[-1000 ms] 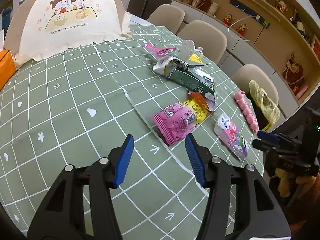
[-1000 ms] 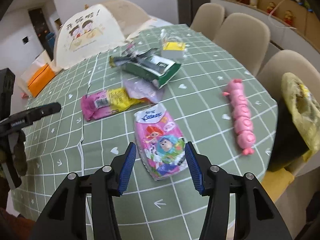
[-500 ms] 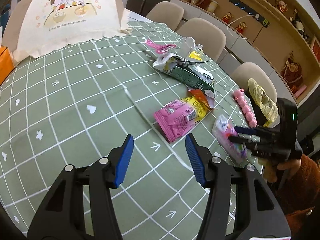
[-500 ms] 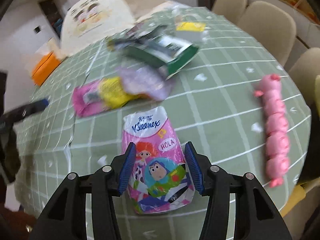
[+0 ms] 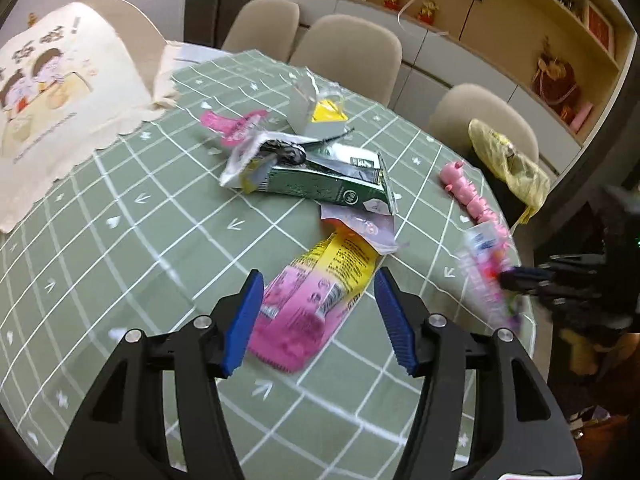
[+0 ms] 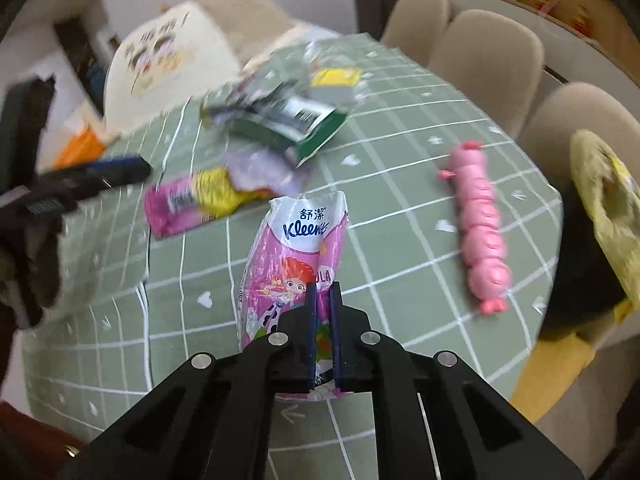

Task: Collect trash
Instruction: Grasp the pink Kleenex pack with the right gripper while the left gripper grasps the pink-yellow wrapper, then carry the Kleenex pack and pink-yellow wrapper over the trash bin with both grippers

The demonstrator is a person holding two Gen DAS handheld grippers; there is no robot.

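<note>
Blue-padded right gripper pinching the near end of the pink Kleenex tissue pack, jaws having just been closing with the pack's plastic squeezed between them. Gripping the bottom edge, likely because that end lies closest and crumples flat enough to clamp. Pack's long axis running away from the gripper, white printed top pointing toward the heap of wrappers mid-table, bottom end tucked under the pads. Seemingly lifting slightly off the green checked tablecloth near the table's edge, though hard telling for certain.

Moving outward: left gripper hanging spread over the pink and yellow snack wrapper, jaws having just been widening a touch, pads straddling the wrapper without pressing on it, probably lining up for the next pick. Wrapper's long axis slanting from the near pink end up toward the green carton. Lying just beside the tissue pack: pink caterpillar toy, apparently no trash. Waiting past the table's edge: yellow bag, a likely destination.
</note>
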